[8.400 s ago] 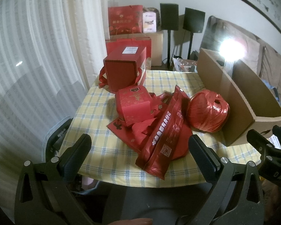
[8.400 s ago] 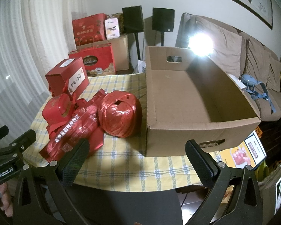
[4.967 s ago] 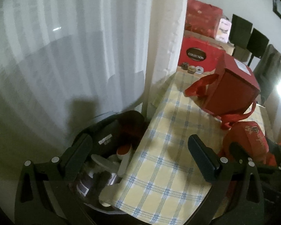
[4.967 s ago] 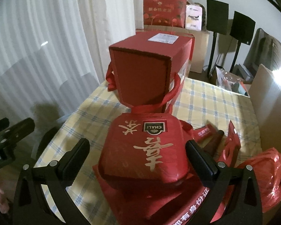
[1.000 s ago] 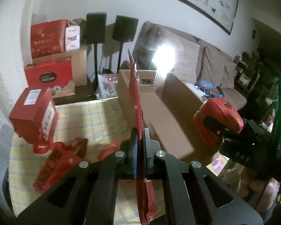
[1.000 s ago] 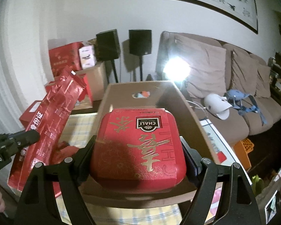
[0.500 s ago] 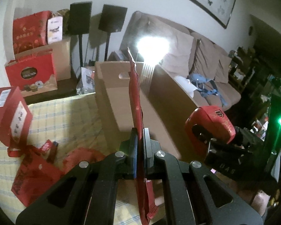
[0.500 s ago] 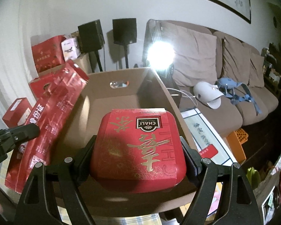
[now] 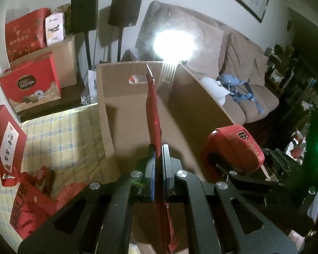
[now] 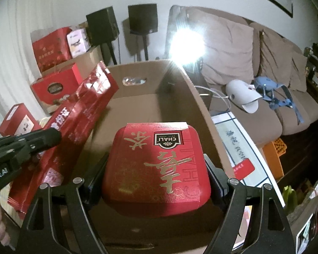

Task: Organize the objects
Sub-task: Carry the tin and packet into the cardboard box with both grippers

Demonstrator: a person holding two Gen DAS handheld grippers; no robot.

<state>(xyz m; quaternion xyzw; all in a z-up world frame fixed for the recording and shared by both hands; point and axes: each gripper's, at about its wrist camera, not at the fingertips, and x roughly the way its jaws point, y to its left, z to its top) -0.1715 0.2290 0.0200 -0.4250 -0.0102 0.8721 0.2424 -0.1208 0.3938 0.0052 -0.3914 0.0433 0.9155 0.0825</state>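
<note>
From the left wrist view, the left tool (image 9: 157, 154) is clenching a flat red packet (image 9: 153, 110) edge-on between its jaws, so the packet is standing upright and reaching out over the open cardboard box (image 9: 125, 110). The box is sitting on the counter (image 9: 61, 131), which is wearing a yellow checked cloth. To the right, the right tool (image 9: 226, 165) is carrying a red tin (image 9: 233, 146) at the box's near right wall. More red packaging (image 9: 29, 203) and a red gift box (image 9: 4, 135) are lying on the cloth to the left of the cardboard box.

From the right wrist view, the right tool (image 10: 156, 169) is gripping the red tin (image 10: 156, 167) by its two sides, jaws spread wide around it, and is holding it above the cardboard box (image 10: 180, 105), whose inside is showing beyond it. On the left, the left tool (image 10: 42, 137) is pinching the red packet (image 10: 78, 116), which is slanting across the box's left wall.
</note>
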